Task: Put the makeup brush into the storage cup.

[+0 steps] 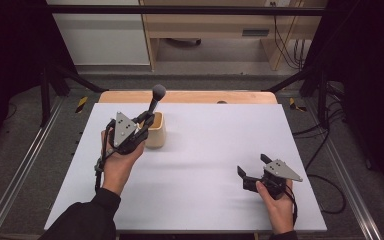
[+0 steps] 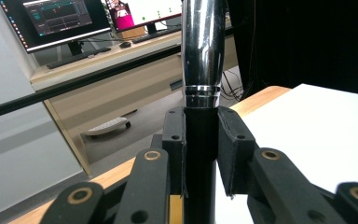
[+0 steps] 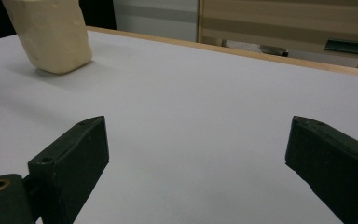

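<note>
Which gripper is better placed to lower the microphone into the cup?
Left: the left gripper is already shut on the microphone above the cup. The right gripper is open and apart from them.

A lab or recording workspace set up for data capture.

Black frame bars [image 1: 180, 10] cross the upper edge of the high view, a white-topped table [image 1: 205, 165] fills its middle, cables [image 1: 325, 135] trail at right; monitors [image 2: 58, 21] glow on a wooden desk [image 2: 98, 56] in the upper left of the left gripper view.

A cream holder [image 1: 157, 131], a black-and-chrome microphone [image 1: 155, 102], a white table [image 1: 220, 150].
</note>
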### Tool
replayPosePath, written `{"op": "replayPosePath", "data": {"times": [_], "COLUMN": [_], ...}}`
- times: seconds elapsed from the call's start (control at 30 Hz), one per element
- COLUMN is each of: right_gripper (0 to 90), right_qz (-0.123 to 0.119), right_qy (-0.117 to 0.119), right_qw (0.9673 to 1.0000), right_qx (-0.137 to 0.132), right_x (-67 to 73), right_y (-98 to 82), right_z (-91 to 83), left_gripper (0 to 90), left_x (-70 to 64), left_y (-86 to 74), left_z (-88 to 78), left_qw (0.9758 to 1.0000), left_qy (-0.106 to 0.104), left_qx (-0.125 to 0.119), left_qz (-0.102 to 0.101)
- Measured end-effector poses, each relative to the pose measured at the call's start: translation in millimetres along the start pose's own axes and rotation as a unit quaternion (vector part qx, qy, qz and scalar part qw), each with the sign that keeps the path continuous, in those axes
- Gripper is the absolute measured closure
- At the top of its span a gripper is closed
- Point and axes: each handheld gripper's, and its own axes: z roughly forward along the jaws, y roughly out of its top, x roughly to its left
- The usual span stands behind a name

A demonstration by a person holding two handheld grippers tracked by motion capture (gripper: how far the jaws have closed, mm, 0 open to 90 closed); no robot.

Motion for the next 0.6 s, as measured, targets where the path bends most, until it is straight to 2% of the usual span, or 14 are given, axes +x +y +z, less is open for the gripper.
{"op": "replayPosePath", "data": {"times": [0.37, 0.6], "right_gripper": [6.4, 6.4], "right_qz": [0.001, 0.003], "right_qy": [0.0, 0.001], "right_qw": [1.0, 1.0], "right_qx": [-0.002, -0.002], "right_x": [-0.5, -0.2], "right_y": [-0.4, -0.8], "right_z": [-0.7, -0.5], "left_gripper": [74.5, 74.5], "left_x": [-0.3, 1.7], "left_y": [-0.3, -1.3], "left_z": [7.7, 10.1], "left_qw": [1.0, 0.9997], "left_qy": [0.004, 0.008], "left_qx": [0.0, -0.003], "left_qz": [-0.007, -0.023]}}
